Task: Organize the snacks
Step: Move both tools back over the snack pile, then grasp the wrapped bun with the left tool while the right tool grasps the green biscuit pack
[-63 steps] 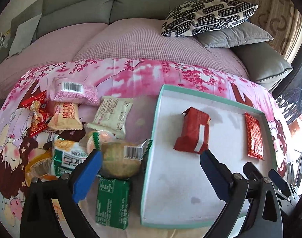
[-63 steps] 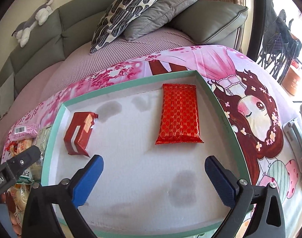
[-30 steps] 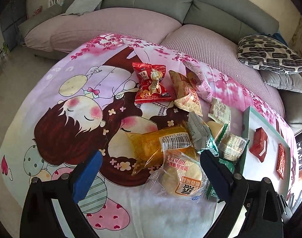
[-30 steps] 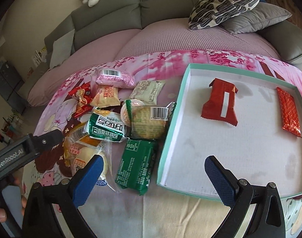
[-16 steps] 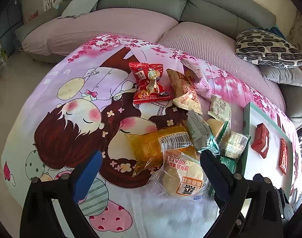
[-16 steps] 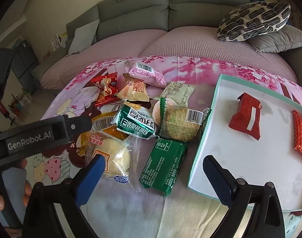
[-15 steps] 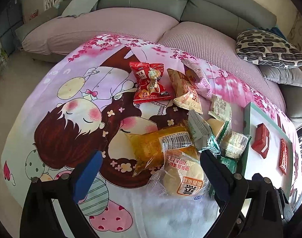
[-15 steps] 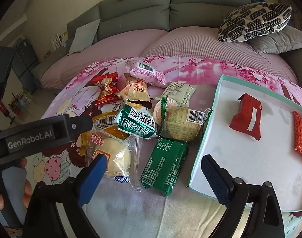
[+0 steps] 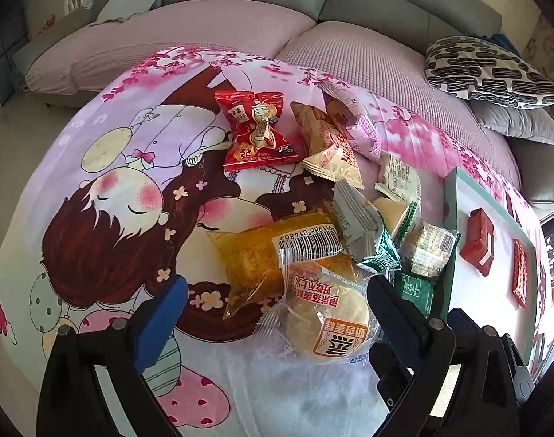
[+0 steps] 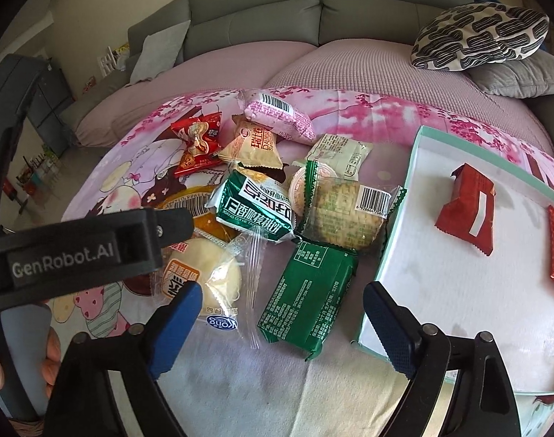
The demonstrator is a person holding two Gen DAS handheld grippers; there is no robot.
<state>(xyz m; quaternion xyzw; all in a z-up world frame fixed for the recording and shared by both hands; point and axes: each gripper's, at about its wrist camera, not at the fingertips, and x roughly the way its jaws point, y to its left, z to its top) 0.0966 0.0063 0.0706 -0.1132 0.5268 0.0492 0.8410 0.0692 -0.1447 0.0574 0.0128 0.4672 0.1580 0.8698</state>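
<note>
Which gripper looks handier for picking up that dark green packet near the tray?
Probably the right. The right gripper is open, with the dark green packet lying between its fingers beside the tray. The left gripper hangs open over a round bun packet.

Showing: dark green snack pack point(image 10: 309, 287) with pale print, red wrapped bar point(image 10: 466, 211) bearing a white stripe, mint-rimmed white tray point(image 10: 397, 233), pink cartoon-girl blossom-print cloth point(image 9: 124, 196), black-and-white squiggle-patterned cushion point(image 10: 480, 36), grey sofa point(image 10: 262, 25), blue-padded black grippers point(image 10: 278, 309).
</note>
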